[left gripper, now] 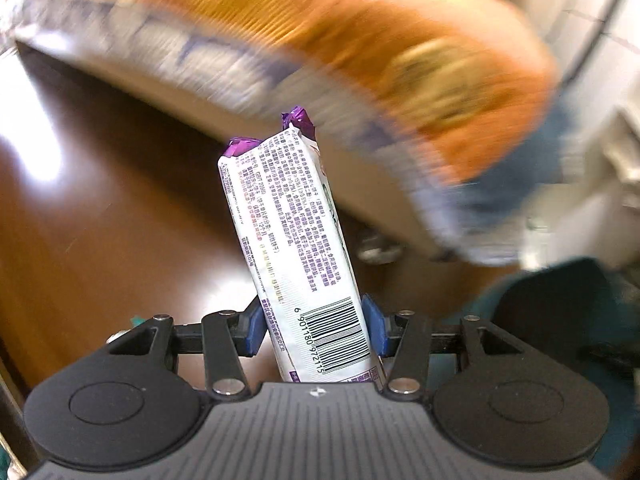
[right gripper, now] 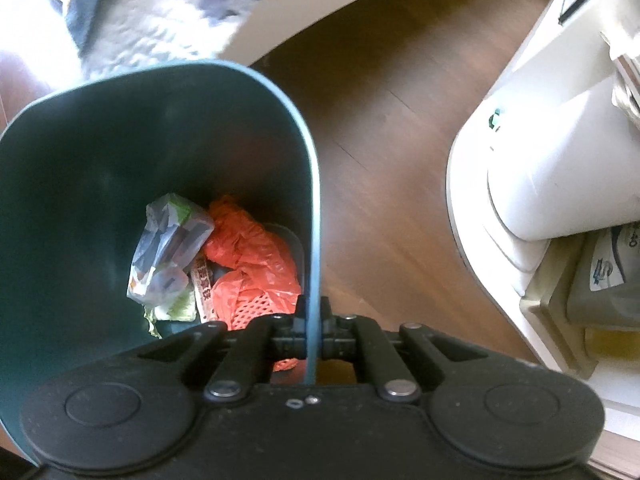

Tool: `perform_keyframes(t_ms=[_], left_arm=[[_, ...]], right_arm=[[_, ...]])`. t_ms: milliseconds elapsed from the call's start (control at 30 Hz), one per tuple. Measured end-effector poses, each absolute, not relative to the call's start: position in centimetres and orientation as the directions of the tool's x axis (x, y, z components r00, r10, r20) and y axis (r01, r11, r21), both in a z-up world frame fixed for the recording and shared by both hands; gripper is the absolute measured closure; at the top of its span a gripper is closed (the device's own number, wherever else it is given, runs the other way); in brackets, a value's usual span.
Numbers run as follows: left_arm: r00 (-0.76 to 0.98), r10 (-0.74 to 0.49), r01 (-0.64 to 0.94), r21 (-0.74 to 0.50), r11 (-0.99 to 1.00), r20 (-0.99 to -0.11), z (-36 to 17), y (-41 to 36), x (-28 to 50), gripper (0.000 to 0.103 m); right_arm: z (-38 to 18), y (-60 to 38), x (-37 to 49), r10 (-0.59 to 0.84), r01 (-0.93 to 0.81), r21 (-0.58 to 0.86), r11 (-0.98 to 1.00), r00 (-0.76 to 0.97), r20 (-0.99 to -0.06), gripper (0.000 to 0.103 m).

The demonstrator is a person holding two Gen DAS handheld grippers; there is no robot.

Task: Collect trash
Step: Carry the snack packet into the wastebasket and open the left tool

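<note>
Pinching a white snack packet (left gripper: 298,248) with purple crimped ends, the left gripper (left gripper: 314,332) holds it upright at the centre of the left wrist frame, blue pads (left gripper: 374,326) pressed against its lower sides just above the barcode. Behind the packet, a blurred orange-and-white bag (left gripper: 320,64) sweeps across the upper half of the frame, over a dark brown wooden floor (left gripper: 100,220).

In the right wrist frame, the right gripper (right gripper: 313,334) is pressed together on the rim of a dark teal trash bin (right gripper: 100,152), one finger inside the wall and one outside, at lower centre. At the bin's bottom lie a crumpled orange plastic bag (right gripper: 252,256) and, touching it on the left, a clear wrapper with green print (right gripper: 168,252). A white appliance (right gripper: 560,160) stands at the right edge on the wooden floor.
</note>
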State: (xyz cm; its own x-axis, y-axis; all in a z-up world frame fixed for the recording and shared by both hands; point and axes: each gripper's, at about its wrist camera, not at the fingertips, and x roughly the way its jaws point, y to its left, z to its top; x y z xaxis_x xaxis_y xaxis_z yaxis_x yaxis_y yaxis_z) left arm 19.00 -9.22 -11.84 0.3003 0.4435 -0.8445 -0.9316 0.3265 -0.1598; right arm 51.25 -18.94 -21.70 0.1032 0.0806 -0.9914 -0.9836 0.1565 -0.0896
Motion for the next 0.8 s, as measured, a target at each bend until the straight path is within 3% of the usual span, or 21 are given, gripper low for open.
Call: perform_keyframes(t_ms=[133, 300, 500, 800], left_arm=[[0.429, 0.426, -0.861, -0.217, 0.46, -0.796, -7.3, -12.5, 22.9, 0.054], [0.521, 0.339, -0.764, -0.252, 0.593, -0.783, -5.4, -15.5, 28.8, 0.054], [0.476, 0.206, -0.689, -0.217, 0.691, -0.855, -8.6, -18.7, 36.6, 0.054], [0.291, 0.115, -0.66, -0.112, 0.743, -0.95, -15.5, -20.5, 44.6, 0.054]], right_arm=[[-21.5, -19.5, 52.6, 0.087, -0.986, -0.069, 0.151, 0.083, -0.993, 0.101], [-21.5, -20.1, 53.6, 0.102, -0.986, -0.048, 0.161, 0.065, -0.993, 0.101], [-20.8, -20.2, 53.7, 0.12, -0.989, -0.027, 0.145, 0.045, -0.992, 0.101], [-19.7, -20.1, 54.3, 0.149, -0.992, -0.004, 0.126, 0.023, -0.989, 0.101]])
